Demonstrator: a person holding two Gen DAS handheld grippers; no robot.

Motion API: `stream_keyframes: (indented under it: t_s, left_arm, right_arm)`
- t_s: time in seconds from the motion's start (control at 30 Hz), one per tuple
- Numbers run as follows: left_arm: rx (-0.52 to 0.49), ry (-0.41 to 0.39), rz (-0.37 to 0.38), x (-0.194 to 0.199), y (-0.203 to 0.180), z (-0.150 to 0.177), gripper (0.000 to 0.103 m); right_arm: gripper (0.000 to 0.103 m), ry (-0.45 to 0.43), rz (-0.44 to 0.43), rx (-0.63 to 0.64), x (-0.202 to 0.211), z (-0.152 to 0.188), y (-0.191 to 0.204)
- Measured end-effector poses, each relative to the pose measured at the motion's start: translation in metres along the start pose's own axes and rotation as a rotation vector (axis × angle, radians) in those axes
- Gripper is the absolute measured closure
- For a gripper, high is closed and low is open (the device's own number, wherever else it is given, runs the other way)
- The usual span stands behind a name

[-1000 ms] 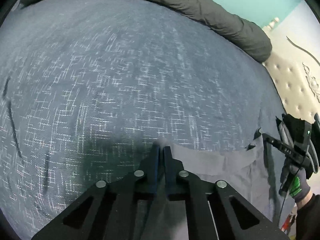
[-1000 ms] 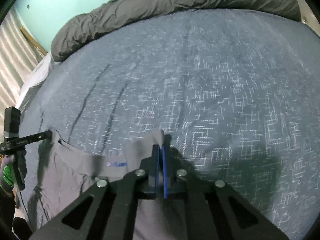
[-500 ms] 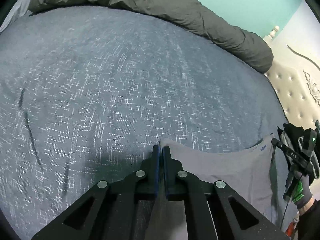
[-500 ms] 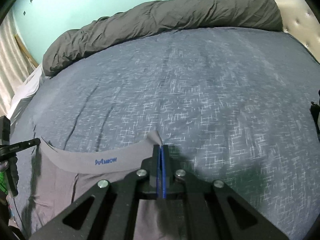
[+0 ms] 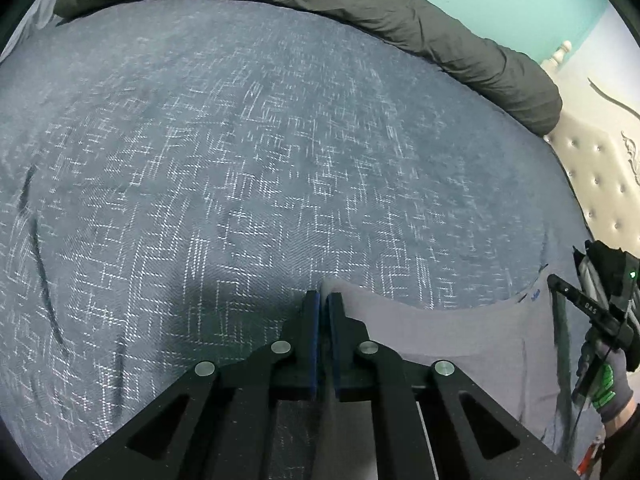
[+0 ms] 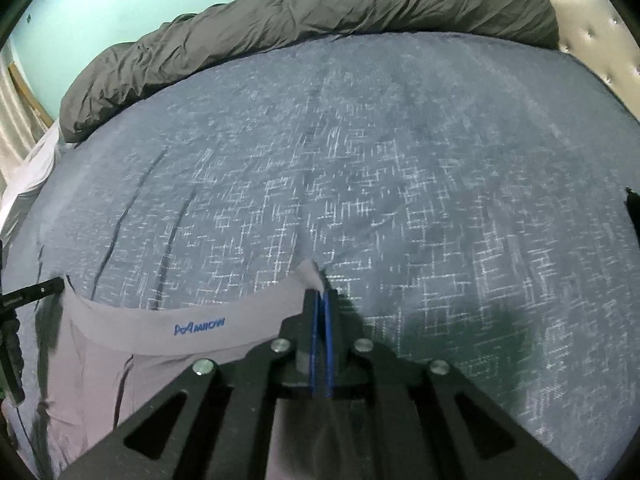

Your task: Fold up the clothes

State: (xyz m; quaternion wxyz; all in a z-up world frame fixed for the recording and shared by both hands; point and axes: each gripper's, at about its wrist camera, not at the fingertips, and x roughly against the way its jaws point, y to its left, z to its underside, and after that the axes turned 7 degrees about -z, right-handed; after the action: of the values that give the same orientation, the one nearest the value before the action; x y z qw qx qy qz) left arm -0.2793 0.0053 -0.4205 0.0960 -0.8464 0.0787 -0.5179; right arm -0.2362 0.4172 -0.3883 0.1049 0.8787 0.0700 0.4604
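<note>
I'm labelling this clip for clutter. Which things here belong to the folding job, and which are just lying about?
In the job:
- grey garment, stretched by its waistband
- left tongs, shut on one corner
- right tongs, shut on the other corner
- blue bedspread, the work surface

Lying about:
- dark duvet rolled along the far edge
- tufted headboard

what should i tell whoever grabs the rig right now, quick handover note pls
Left tool: shut on one end of the garment's waistband.
Right tool: shut on the other end, near the blue logo.
Garment: grey, held spread between the two tools above the near edge of the bed, the rest trailing down toward the person.
Done: both corners gripped, waistband spread out.
Left: lay it flat on the bed, then make the folds; no fold shows yet.
The dark duvet is bunched along the far edge.
</note>
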Motion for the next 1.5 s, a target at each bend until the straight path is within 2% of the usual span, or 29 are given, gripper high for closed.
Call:
stream_keyframes:
  t_s: [0.1, 0.17, 0.23, 0.33, 0.5, 0.6, 0.77, 0.93, 1.07, 1.17, 1.23, 1.5]
  left_arm:
    - [0.016, -0.013, -0.021, 0.014, 0.006, 0.001, 0.094]
    - [0.018, -0.021, -0.021, 0.031, 0.017, 0.005, 0.091]
    - [0.013, -0.019, -0.026, 0.046, 0.027, 0.015, 0.079]
    - [0.010, -0.003, -0.031, 0.072, 0.036, 0.042, 0.072]
    - [0.035, 0.073, -0.013, 0.085, 0.061, 0.097, 0.072]
    - [0.061, 0.110, -0.001, 0.088, 0.066, 0.129, 0.072]
    - [0.086, 0.130, 0.026, 0.093, 0.064, 0.158, 0.072]
    - [0.102, 0.142, 0.029, 0.089, 0.058, 0.163, 0.072]
    - [0.111, 0.146, 0.029, 0.068, 0.047, 0.142, 0.073]
    - [0.111, 0.140, 0.024, 0.071, 0.048, 0.144, 0.083]
    - [0.103, 0.140, 0.027, 0.073, 0.046, 0.143, 0.097]
    - [0.054, 0.094, 0.029, 0.100, 0.025, 0.123, 0.100]
  right_arm:
    - [0.094, -0.052, 0.018, -0.021, 0.022, 0.003, 0.001]
    - [0.090, -0.119, -0.018, -0.063, 0.046, 0.012, 0.002]
    - [0.084, -0.169, -0.061, -0.101, 0.070, 0.028, 0.007]
    - [0.082, -0.204, -0.130, -0.145, 0.100, 0.061, 0.018]
    - [0.078, -0.224, -0.229, -0.231, 0.135, 0.122, 0.039]
    - [0.077, -0.211, -0.258, -0.279, 0.141, 0.152, 0.045]
    - [0.076, -0.200, -0.295, -0.323, 0.152, 0.189, 0.053]
    - [0.076, -0.210, -0.320, -0.354, 0.158, 0.207, 0.053]
    - [0.076, -0.214, -0.317, -0.366, 0.157, 0.217, 0.049]
    - [0.076, -0.224, -0.315, -0.381, 0.159, 0.223, 0.046]
    - [0.076, -0.230, -0.322, -0.395, 0.160, 0.225, 0.043]
    - [0.076, -0.260, -0.297, -0.423, 0.166, 0.226, 0.030]
